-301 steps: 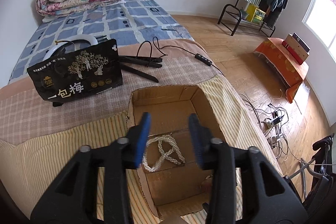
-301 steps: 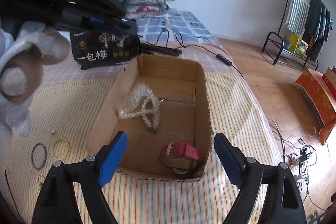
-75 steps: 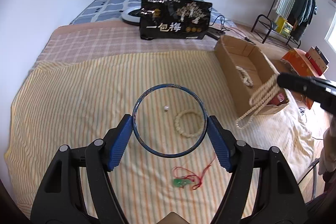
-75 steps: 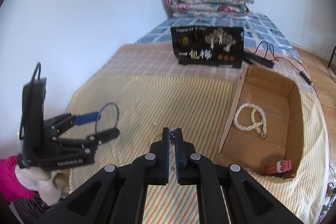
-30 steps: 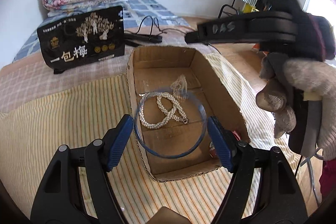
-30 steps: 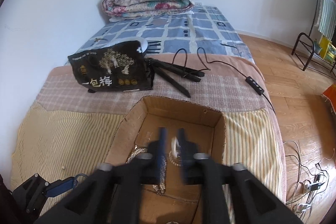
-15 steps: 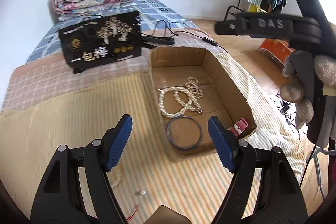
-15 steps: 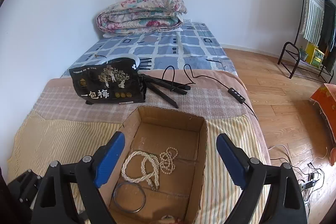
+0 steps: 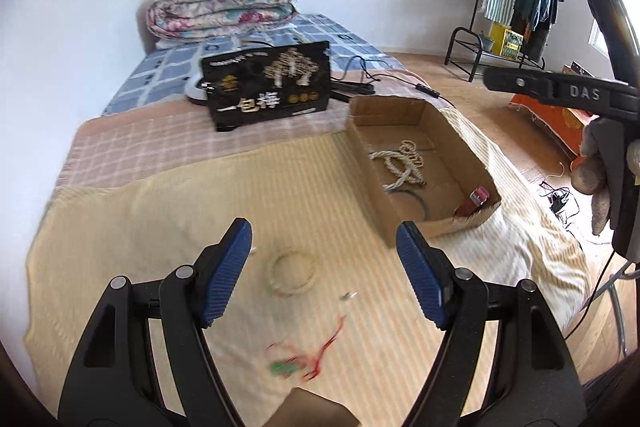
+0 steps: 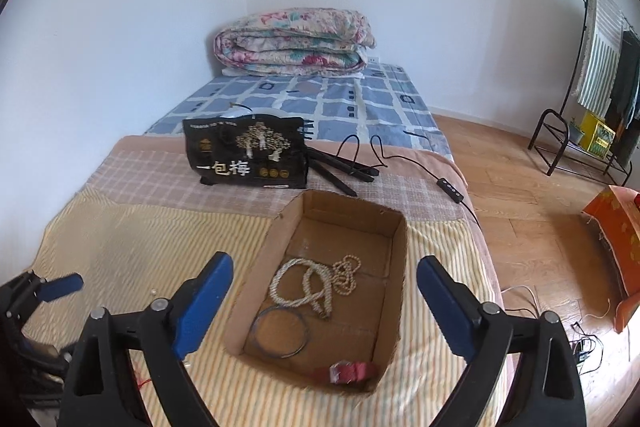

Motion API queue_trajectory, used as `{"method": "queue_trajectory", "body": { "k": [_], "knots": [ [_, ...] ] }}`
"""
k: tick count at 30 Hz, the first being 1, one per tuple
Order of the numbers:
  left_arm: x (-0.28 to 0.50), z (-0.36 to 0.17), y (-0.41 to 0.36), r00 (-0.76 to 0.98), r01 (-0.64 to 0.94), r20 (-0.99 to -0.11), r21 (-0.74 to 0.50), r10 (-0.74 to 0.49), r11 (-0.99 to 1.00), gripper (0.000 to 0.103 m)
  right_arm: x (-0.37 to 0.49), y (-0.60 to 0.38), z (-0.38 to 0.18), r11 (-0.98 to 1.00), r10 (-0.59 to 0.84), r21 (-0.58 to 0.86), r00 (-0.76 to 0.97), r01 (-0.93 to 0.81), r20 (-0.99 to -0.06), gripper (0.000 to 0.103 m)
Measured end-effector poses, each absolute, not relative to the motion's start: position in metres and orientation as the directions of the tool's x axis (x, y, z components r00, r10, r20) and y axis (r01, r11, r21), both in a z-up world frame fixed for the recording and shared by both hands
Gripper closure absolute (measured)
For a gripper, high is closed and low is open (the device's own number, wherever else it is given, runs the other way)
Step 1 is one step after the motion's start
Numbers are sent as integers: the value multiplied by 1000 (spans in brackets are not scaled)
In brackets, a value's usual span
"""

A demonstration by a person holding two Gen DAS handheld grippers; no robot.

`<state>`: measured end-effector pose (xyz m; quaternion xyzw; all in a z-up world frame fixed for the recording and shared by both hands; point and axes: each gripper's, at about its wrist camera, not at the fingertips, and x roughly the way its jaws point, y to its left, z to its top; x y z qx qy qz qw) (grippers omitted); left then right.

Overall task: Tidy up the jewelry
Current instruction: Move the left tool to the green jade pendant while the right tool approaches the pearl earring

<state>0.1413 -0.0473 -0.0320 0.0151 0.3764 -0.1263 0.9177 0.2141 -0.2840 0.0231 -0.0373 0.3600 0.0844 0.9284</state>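
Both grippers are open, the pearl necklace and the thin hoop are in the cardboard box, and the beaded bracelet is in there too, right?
Not quite. The beaded bracelet lies on the striped blanket, outside the cardboard box, as the left wrist view shows. The rest holds: pearl necklace and thin hoop are boxed.

both grippers are wide open and holding nothing. the left gripper (image 9: 324, 267) is angled downward, blue pads (image 9: 226, 273) spread far apart, black arms running back toward the camera. the right gripper (image 10: 322, 301) is the same deal, pads (image 10: 202, 309) splayed out, tilted down and forward. in the left wrist view the right gripper's black body sits high at the right edge, with a gloved hand (image 9: 604, 171) wrapped around its handle. in the right wrist view the left gripper shows low at the left edge, one blue pad poking out.
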Motion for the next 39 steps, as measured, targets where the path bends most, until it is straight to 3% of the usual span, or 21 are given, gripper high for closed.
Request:
{"method": "queue_trajectory", "body": {
  "k": [5,13,19,26,30,35,39],
  "knots": [
    [122,-35,-1,674,201,-711,-88,-202,976,26,180,-275,20,981,169,39,742,-190,-649,0],
    [98,-63,34,613,183,-768,-93,-187,979,26,146,-248,-19,958,200,-3,675,-287,-710,2],
    [83,-88,27,561,225,-783,-170,-270,959,26,141,-234,-50,936,249,22,617,-352,-746,22],
    [66,-113,-4,547,288,-781,-161,-301,944,26,142,-211,-97,893,312,52,531,-447,-787,37],
    [70,-135,-11,530,285,-798,-152,-288,946,26,143,-190,-125,862,322,51,467,-504,-823,51],
    [83,-155,-13,517,265,-816,-134,-258,955,27,149,-177,-143,846,327,60,426,-530,-843,57],
    [93,-166,-10,502,238,-826,-152,-256,959,37,155,-169,-147,841,335,66,421,-537,-843,61]
  ]
}}
